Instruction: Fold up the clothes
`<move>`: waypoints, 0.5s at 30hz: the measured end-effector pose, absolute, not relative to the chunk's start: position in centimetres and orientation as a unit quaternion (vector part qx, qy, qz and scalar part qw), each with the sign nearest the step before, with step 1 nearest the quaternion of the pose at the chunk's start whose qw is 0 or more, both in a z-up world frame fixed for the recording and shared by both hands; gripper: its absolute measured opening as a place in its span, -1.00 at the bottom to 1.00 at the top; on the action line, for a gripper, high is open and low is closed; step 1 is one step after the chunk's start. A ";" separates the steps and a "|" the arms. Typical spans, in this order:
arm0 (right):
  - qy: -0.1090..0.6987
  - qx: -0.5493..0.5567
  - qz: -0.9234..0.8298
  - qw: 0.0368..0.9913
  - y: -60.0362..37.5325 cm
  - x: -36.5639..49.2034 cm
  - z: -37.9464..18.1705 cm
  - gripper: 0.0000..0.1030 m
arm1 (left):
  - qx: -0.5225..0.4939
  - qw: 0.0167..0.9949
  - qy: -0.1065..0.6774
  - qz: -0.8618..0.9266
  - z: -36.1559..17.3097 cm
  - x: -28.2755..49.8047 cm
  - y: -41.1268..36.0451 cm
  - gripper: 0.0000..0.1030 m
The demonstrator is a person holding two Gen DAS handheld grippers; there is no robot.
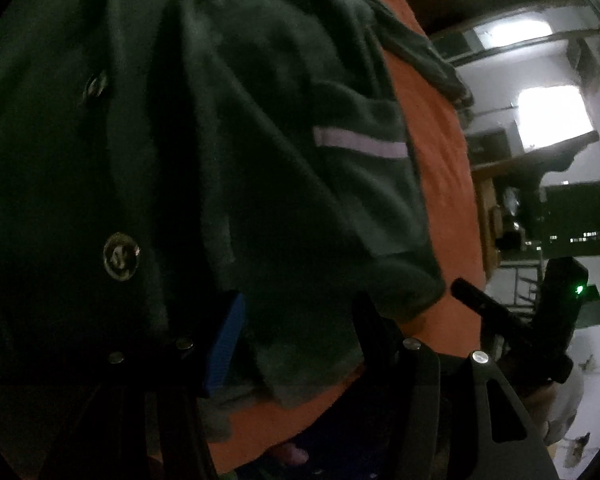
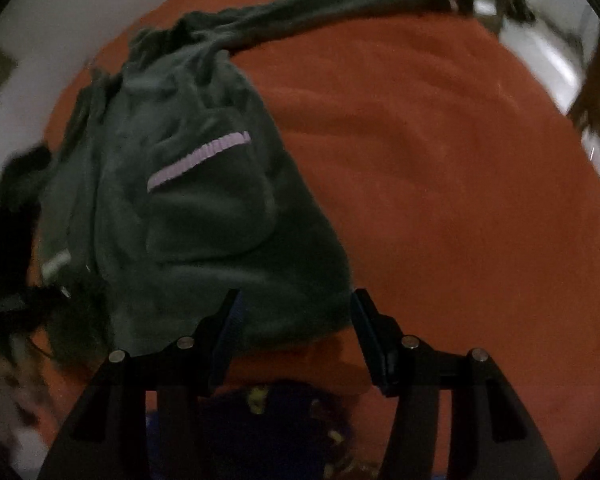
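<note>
A dark green cardigan lies on an orange cloth. It has round buttons and a pocket with a lilac stripe. My left gripper points down at its lower hem. Its jaws stand wide apart, the hem lying loose between them, not pinched. In the right wrist view the cardigan lies rumpled, and one sleeve stretches to the upper right. My right gripper is open over the hem's near right corner, pads clear of the fabric.
The orange cloth runs bare to the right of the garment. A black device with a green light sits at the right of the left wrist view. Behind it are a lit room and shelves. Dark blue patterned fabric shows below the fingers.
</note>
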State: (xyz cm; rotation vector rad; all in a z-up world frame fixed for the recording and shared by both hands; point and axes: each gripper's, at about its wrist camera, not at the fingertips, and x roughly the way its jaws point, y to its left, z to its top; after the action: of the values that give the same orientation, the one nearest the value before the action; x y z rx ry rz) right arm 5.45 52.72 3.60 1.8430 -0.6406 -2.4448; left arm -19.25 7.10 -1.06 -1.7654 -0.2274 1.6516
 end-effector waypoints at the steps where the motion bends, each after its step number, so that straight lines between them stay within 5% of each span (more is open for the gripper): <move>1: -0.230 0.590 -0.774 0.009 53.1 5.5 3.3 0.04 | -0.680 0.344 -0.089 0.641 -1.1 -19.1 6.7 0.11; 5: -0.329 0.588 -0.739 0.018 54.6 5.8 2.1 0.04 | -0.681 0.331 -0.091 0.647 -1.2 -19.0 5.4 0.11; 11: -0.343 0.587 -0.733 -0.033 56.7 6.4 1.5 0.04 | -0.686 0.329 -0.105 0.641 -1.5 -18.4 5.7 0.04; 12: -0.344 0.585 -0.733 -0.042 57.0 6.5 1.4 0.04 | -0.684 0.330 -0.101 0.642 -1.5 -18.2 6.0 -0.12; 13: -0.344 0.584 -0.734 -0.051 57.4 6.6 1.4 0.04 | -0.684 0.328 -0.094 0.645 -1.6 -17.9 6.4 -0.59; 14: -0.344 0.583 -0.734 -0.059 57.7 6.6 1.3 0.04 | -0.684 0.323 -0.086 0.648 -1.6 -17.7 6.5 -0.83; 15: -0.348 0.583 -0.732 -0.061 57.9 6.7 1.2 0.04 | -0.684 0.317 -0.082 0.652 -1.6 -17.7 6.4 -0.83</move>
State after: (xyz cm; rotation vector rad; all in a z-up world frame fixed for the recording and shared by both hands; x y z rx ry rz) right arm 6.74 57.90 1.17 1.9055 -1.1397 -2.3929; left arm -17.65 6.41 -1.56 -1.7992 -0.2171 1.7163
